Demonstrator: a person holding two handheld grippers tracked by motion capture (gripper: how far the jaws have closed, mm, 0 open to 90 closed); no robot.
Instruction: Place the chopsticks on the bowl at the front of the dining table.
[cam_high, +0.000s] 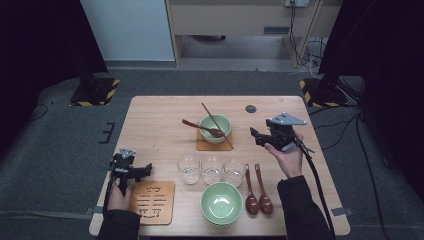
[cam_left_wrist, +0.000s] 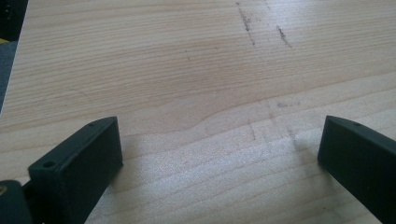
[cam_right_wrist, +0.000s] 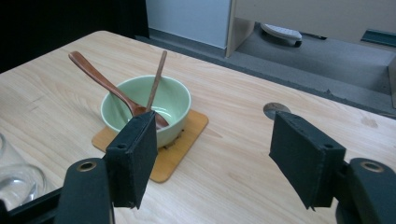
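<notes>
The right gripper (cam_high: 256, 136) hangs with its fingers apart and empty near the tabletop's (cam_high: 155, 112) far right edge, facing the pale green ceramic bowl (cam_right_wrist: 175, 99) on a square wooden coaster (cam_right_wrist: 187, 140) at the far middle. The bowl, with its brown wooden spoon (cam_right_wrist: 95, 74) and thin stick (cam_right_wrist: 158, 77) leaning inside, looks rigid, smooth and breakable, best pinched at the rim. The left gripper (cam_high: 145, 170) rests near the left front corner, fingers wide and empty.

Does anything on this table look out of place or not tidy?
Yes. The far green bowl on its wooden coaster holds a wooden spoon and one chopstick, both leaning over the rim. Its partner chopstick is not visible. Nothing looks spilled or broken.
</notes>
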